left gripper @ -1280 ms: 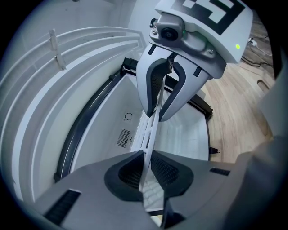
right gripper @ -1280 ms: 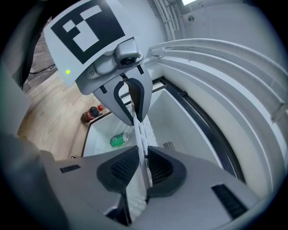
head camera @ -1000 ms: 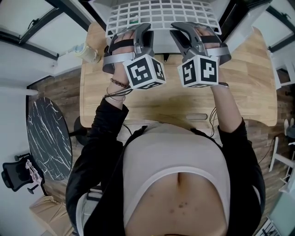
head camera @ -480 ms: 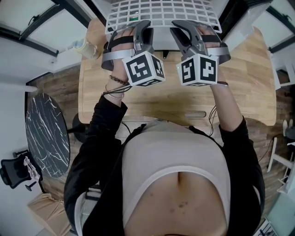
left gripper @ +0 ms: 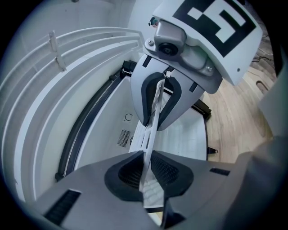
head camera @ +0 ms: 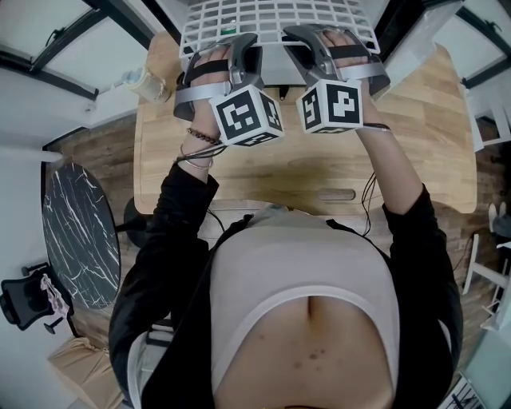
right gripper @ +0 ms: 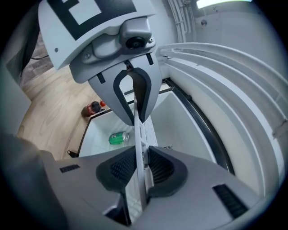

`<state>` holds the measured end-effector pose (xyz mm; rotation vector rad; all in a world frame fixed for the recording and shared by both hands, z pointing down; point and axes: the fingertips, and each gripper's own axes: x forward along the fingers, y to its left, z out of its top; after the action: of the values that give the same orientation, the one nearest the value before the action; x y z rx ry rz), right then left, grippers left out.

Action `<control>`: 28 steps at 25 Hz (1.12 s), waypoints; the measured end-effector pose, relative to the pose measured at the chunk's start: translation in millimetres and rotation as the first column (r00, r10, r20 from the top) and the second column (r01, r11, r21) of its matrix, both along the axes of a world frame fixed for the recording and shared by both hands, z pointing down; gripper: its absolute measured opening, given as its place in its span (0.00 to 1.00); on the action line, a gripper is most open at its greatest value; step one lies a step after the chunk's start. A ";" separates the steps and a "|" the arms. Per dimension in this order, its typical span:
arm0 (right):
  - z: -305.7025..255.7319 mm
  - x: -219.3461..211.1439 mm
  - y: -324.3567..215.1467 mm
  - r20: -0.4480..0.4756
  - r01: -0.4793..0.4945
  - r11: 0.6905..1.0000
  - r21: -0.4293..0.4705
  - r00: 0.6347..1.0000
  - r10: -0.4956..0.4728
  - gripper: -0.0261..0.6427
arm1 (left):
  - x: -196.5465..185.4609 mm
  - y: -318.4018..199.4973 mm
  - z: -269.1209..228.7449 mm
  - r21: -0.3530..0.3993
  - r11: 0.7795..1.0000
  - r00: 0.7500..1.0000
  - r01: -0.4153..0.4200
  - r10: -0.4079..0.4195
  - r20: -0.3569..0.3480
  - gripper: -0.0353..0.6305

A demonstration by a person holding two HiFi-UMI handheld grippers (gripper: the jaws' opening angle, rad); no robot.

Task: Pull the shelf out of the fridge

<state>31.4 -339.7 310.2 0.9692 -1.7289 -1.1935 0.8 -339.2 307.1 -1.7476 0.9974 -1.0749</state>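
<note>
The wire shelf (head camera: 279, 17) lies over the fridge (left gripper: 101, 134) opening at the far edge of the wooden table (head camera: 415, 144), with open tabletop toward the person. Left gripper (left gripper: 147, 168) is clamped on the shelf's front edge. Right gripper (right gripper: 140, 168) jaws are opening, with the edge between the pads. The right gripper view, not the left, shows a green can (right gripper: 119, 138) inside the fridge and a bottle (right gripper: 92, 108) beside it.

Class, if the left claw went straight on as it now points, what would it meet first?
The white wire shelf that the left claw clamps; next, probably, the right claw straight ahead, its jaws opening with that shelf between them. Depth is unclear.
</note>
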 end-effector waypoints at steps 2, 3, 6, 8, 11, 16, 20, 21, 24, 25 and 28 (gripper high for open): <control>-1.1 0.5 0.6 0.027 0.001 1.000 0.003 1.000 -0.001 0.17 | 0.1 0.3 0.3 0.000 1.000 1.000 -0.001 0.001 -0.001 0.13; -1.8 0.7 1.4 0.027 -0.005 1.000 0.006 1.000 0.005 0.17 | 0.0 0.4 0.2 0.002 1.000 1.000 -0.001 0.001 -0.002 0.13; -3.8 0.1 5.3 0.007 -0.023 1.000 0.013 1.000 0.023 0.16 | -0.7 2.5 -0.4 0.006 1.000 1.000 -0.003 0.003 -0.008 0.13; -3.2 -0.6 8.1 0.017 -0.018 1.000 0.012 1.000 0.018 0.16 | -1.4 5.1 -0.1 0.005 1.000 1.000 -0.004 0.004 -0.011 0.13; -5.6 0.3 12.8 0.047 -0.030 1.000 -0.006 0.998 0.030 0.16 | -0.8 8.1 -0.3 0.005 1.000 1.000 -0.006 0.006 -0.014 0.13; -7.6 -0.1 18.1 0.065 -0.034 0.999 -0.004 0.997 0.034 0.16 | -1.3 13.1 -2.2 0.012 1.000 1.000 -0.010 0.011 -0.017 0.13; -7.4 -0.2 20.6 0.065 -0.032 0.999 -0.007 0.997 0.032 0.16 | -1.3 15.7 -2.1 0.006 1.000 1.000 -0.010 0.010 -0.014 0.13; -7.4 -0.1 21.3 0.066 -0.032 0.999 -0.007 0.997 0.033 0.16 | -1.2 16.3 -2.1 0.006 1.000 1.000 -0.010 0.010 -0.014 0.13; -7.5 -0.1 24.0 0.066 -0.031 0.999 -0.007 0.997 0.032 0.16 | -1.1 19.0 -2.2 0.007 1.000 1.000 -0.011 0.011 -0.013 0.13; -7.7 -0.1 24.9 0.067 -0.031 0.999 -0.007 0.997 0.031 0.16 | -1.1 19.9 -2.3 0.009 1.000 1.000 -0.012 0.012 -0.013 0.13; -9.1 0.0 28.2 0.069 -0.031 1.000 -0.007 0.997 0.031 0.16 | -1.0 23.1 -3.6 0.010 1.000 1.000 -0.012 0.012 -0.012 0.13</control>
<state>31.4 -311.5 301.0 1.0410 -1.7645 -1.1460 -0.3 -316.1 303.5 -1.7524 0.9974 -1.0515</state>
